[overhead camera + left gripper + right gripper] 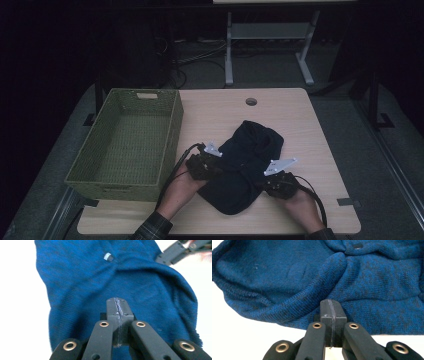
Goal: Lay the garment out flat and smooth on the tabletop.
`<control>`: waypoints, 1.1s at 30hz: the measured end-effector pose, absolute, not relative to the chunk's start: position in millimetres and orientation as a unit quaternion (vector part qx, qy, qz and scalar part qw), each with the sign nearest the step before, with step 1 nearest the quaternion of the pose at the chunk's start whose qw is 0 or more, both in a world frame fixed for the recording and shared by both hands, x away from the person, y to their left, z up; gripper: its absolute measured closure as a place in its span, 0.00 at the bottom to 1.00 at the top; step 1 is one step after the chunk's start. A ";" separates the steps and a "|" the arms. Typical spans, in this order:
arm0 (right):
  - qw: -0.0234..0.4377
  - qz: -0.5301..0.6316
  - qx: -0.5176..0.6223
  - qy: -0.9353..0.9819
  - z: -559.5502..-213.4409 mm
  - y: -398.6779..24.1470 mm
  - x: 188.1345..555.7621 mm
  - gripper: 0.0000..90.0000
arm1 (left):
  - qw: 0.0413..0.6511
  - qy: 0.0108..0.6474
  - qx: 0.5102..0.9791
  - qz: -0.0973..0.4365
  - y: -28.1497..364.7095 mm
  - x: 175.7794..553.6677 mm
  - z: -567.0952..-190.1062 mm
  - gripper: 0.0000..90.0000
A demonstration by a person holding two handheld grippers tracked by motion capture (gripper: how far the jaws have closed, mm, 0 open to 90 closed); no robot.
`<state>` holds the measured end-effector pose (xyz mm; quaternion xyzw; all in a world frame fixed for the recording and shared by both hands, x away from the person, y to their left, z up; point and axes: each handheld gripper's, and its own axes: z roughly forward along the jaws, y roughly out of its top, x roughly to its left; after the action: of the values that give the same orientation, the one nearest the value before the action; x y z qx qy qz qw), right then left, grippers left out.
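Blue sweater on table, outside green basket.

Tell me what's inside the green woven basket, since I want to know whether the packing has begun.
The green woven basket holds nothing that the high view shows: its woven floor lies bare. The near wall hides the strip of floor behind it. The dark blue sweater lies on the table beside it.

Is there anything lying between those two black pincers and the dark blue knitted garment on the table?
Nothing visible does. The left gripper sits at the blue garment on its left edge and the right gripper at its right edge, both with jaws shut. In each gripper view the knit lies directly ahead of the closed tips.
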<state>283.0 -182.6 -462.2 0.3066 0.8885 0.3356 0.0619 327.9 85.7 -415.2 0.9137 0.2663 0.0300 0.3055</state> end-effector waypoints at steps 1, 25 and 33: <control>0.062 0.335 0.302 0.890 -462.1 -185.3 282.3 1.00 | 0.306 0.266 0.914 0.031 85.3 331.0 -413.6 1.00; 0.052 0.328 0.324 0.886 -461.2 -236.8 271.5 1.00 | 0.265 0.250 0.931 0.010 59.2 342.9 -447.7 1.00; 0.067 0.324 0.326 0.886 -460.8 -234.5 274.3 1.00 | 0.267 0.247 0.932 0.002 68.5 319.8 -447.7 1.00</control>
<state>274.3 -234.5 -460.8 0.3264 0.8856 0.3236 0.0670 319.8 68.5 -447.7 0.9317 0.2465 0.0021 0.2667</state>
